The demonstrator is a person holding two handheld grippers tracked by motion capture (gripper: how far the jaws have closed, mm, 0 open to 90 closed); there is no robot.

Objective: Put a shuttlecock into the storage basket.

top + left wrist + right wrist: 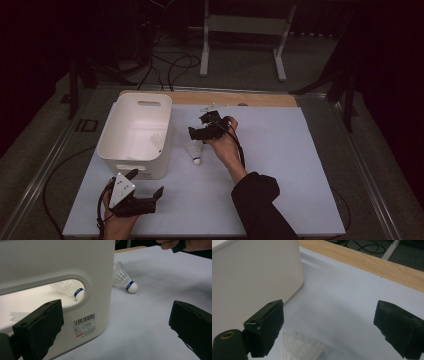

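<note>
1. The right claw hangs above the desk, just right of the white bin, with its jaws spread wide and nothing between them.
2. A white shuttlecock lies on the desk below that claw, close beside the bin's right wall, with its rounded cork tip toward the near side.
3. In the right gripper view the feathered skirt of the shuttlecock shows low between the spread jaws, untouched.
4. The left claw sits at the near left, just short of the bin's near wall, released and holding nothing.
5. In the left gripper view a second shuttlecock shows through the bin's handle slot, lying inside the bin.
6. A wooden strip runs along the far edge of the desk.
</note>
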